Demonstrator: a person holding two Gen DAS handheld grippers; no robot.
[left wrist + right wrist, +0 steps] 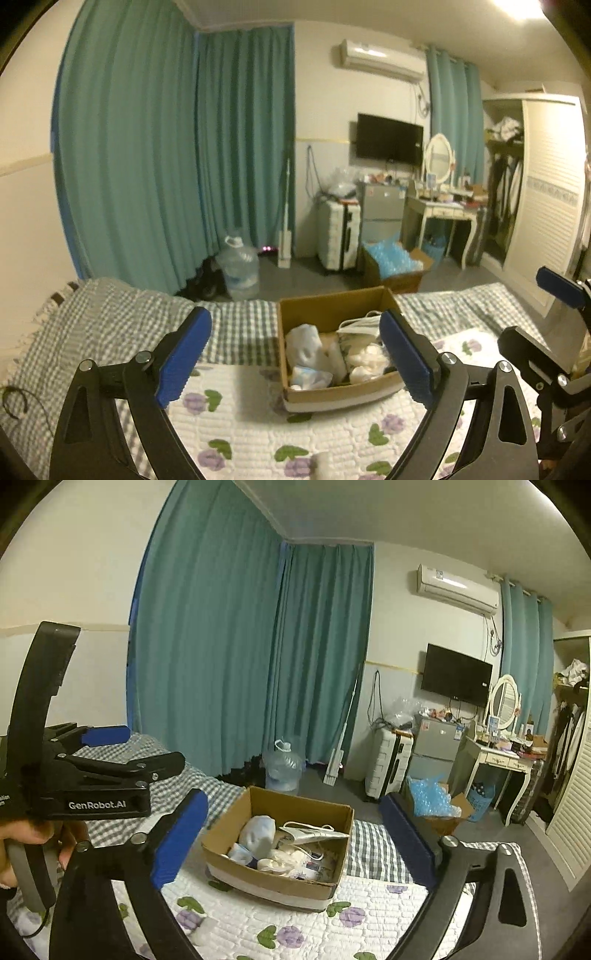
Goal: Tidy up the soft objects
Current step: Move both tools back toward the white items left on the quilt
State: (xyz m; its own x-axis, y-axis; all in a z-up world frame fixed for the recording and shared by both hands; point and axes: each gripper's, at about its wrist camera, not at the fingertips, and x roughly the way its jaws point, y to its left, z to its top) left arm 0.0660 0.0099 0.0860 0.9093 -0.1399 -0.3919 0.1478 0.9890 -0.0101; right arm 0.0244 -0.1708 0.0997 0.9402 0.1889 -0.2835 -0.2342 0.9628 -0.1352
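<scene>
An open cardboard box (332, 301) (273, 882) stands on the bed's floral quilt (240, 424). Inside lie soft items: a white sock bundle (306, 347) (258, 834), a face mask (360, 325) (314, 832) and other pale cloth pieces. My left gripper (295, 317) hovers in front of the box, open wide, nothing between its blue pads (184, 358). My right gripper (293, 799) is also open and empty, raised above the box's near side. A small white item (325, 461) lies on the quilt below the left gripper. A hand (22, 834) holds the left gripper.
A checkered blanket (110, 314) covers the bed's far part. Beyond the bed's edge stand a water jug (238, 267), a carton of blue plastic (395, 262), a white suitcase (338, 232), a dressing table (443, 210) and a wardrobe (546, 192). Teal curtains (166, 147) hang behind.
</scene>
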